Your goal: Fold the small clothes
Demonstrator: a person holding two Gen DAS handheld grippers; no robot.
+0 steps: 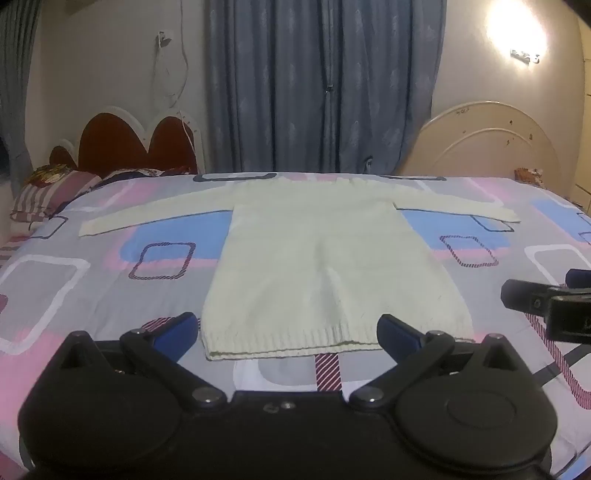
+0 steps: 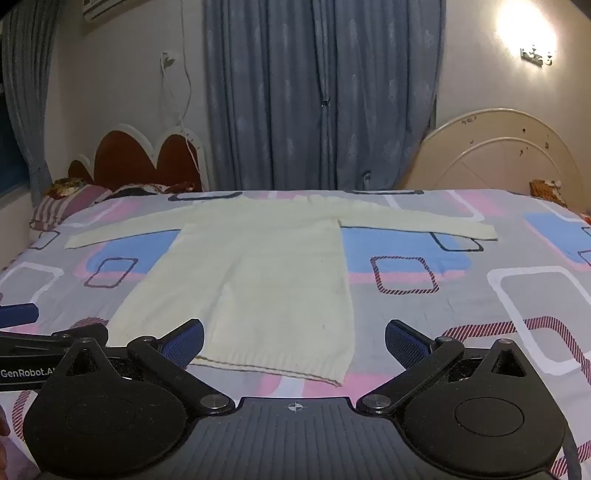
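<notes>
Sweater (image 1: 295,258), cream knit, lies flat on the bed (image 1: 110,280), spread out with both sleeves stretched sideways and its ribbed hem (image 1: 280,341) nearest me. The neck end points toward the far edge of the bed. The cloth looks smooth, with 1 faint crease running down the middle of the body.

My left hand-held gripper (image 1: 288,328) hangs just over the hem with its jaws spread wide; the 2 blue pads stand on either side of the hem's middle stretch and nothing is between them. My right hand-held gripper (image 2: 294,341) sits above the sweater's right bottom corner, jaws equally wide and holding nothing; in the left wrist view its black tip shows at the right edge, apart from the cloth.

The bedcover carries pink, blue and grey patches with outlined squares. Striped pillows (image 1: 55,195) lie at the far left under a red scalloped headboard (image 1: 136,144). Blue curtains (image 1: 317,92) hang behind the bed, a cream headboard (image 1: 487,147) stands at the right, and a wall lamp (image 1: 517,29) glows above it.
</notes>
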